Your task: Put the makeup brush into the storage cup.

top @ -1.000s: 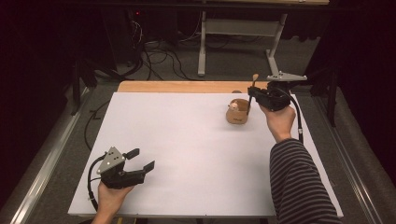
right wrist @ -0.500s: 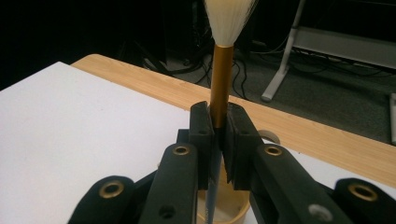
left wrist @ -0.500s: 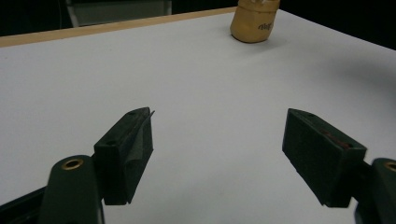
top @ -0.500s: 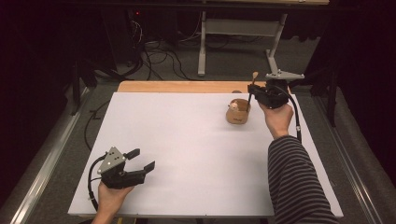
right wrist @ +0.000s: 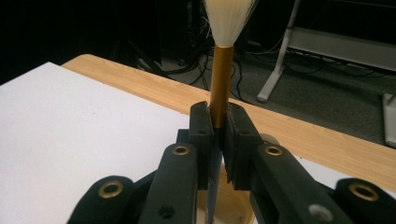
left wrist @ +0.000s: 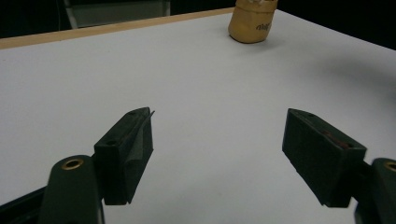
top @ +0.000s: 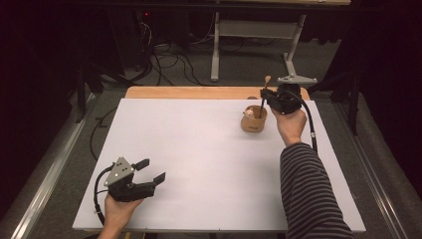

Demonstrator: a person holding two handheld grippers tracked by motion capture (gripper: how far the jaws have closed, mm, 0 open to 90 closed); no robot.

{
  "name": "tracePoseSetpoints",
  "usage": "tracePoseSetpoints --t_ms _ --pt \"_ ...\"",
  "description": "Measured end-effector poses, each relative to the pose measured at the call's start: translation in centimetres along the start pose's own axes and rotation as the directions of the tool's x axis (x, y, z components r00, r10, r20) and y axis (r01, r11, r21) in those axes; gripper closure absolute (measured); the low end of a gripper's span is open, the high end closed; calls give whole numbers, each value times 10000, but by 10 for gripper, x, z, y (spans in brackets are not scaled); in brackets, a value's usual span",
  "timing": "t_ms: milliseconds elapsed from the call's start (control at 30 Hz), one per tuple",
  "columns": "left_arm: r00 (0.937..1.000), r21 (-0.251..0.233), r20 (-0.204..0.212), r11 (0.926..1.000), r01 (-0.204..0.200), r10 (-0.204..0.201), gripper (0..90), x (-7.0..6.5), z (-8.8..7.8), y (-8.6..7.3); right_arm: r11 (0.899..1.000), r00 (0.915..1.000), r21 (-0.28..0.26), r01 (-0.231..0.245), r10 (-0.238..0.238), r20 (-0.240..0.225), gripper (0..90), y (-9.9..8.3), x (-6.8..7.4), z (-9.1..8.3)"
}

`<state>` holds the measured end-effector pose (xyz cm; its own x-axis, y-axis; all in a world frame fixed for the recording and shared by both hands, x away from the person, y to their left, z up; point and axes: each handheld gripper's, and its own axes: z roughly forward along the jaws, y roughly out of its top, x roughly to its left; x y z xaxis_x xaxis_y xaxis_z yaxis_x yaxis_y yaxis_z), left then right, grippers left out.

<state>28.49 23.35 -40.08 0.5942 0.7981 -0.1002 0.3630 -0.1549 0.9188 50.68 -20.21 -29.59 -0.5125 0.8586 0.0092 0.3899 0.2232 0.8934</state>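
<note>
A brush (right wrist: 221, 74), with a golden ferrule and pale bristles uppermost, is shown clamped between the jaws of the right gripper (right wrist: 219, 122), its dark handle pointing down into a small wooden cup (top: 254, 119) that stands near the far right edge of the worktop (top: 199, 149). In the high view the brush (top: 263, 95) is seen standing nearly upright, with its lower end inside the cup, beside a small pale object of uncertain kind. For the step in hand, judged to be the seating or lifting of the brush at the cup, the brush is best kept upright and moved straight along its own axis, so that the cup's rim is not caught and the light cup is not tipped or dragged. The left gripper (top: 149, 170) is held low at the near left corner, well apart from the cup, with its jaws spread wide and nothing between them. Compared with the frame one second earlier, little is altered: the right hand and brush have shifted only slightly over the cup, the grip is unchanged, and the left gripper has stayed in place.
</note>
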Motion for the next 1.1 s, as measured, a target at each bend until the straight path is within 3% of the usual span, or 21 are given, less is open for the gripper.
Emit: tracePoseSetpoints --t_ms 367,1100 --pt "10000 16 67 10000 -45 45 255 -3 2 1 9997 9995 253 -35 28 310 850 -5 -4 9" --pt "9999 -199 -156 9998 8 -11 259 -2 -1 2 9967 9993 800 -133 104 365 848 -12 0 28"
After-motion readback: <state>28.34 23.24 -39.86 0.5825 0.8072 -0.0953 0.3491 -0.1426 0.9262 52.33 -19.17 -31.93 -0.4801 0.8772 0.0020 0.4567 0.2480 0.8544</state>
